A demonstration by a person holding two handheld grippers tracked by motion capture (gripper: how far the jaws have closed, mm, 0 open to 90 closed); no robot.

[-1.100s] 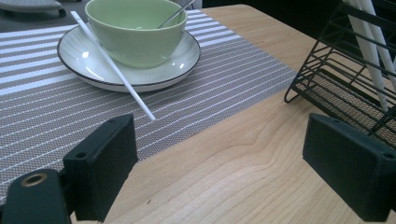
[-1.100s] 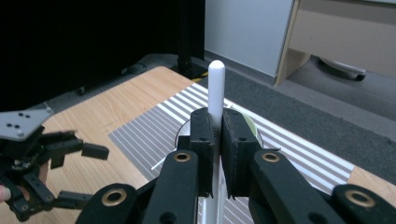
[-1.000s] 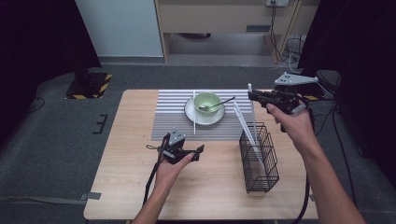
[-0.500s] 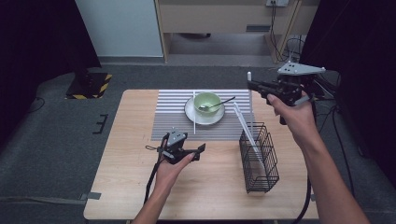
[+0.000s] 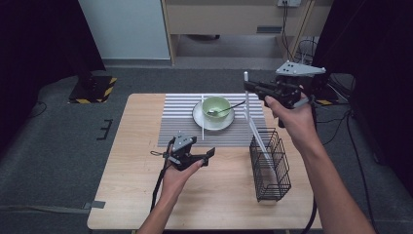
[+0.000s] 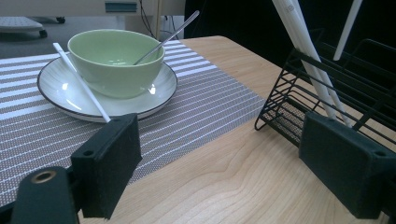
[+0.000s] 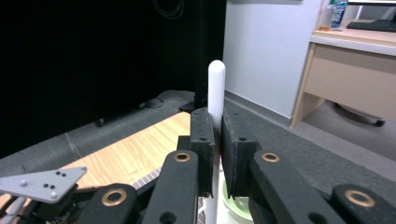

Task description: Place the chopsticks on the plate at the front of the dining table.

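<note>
The right gripper [image 5: 249, 87] is raised above the far right of the pale wooden table [image 5: 219, 200], its black padded fingers [image 7: 201, 140] pinching a slim white round-tipped plastic chopstick [image 7: 216, 93] that stands upright between them, its lower end just above the black wire cutlery basket [image 5: 270, 165]; a second white chopstick [image 5: 260, 146] leans slantwise inside that basket; the left gripper [image 5: 202, 158] rests low over the table near its middle, its square foam-faced fingers [image 6: 109, 161] spread wide with nothing between them, just at the near edge of the grey-and-white striped woven placemat [image 5: 175, 131]; on the mat a glossy pale green ceramic bowl [image 5: 215, 105] sits on a white dark-rimmed plate [image 5: 198, 117]; a thin metal spoon [image 5: 234, 106] lies in the bowl, and a third white chopstick [image 5: 202, 119] rests across the plate's left rim
</note>
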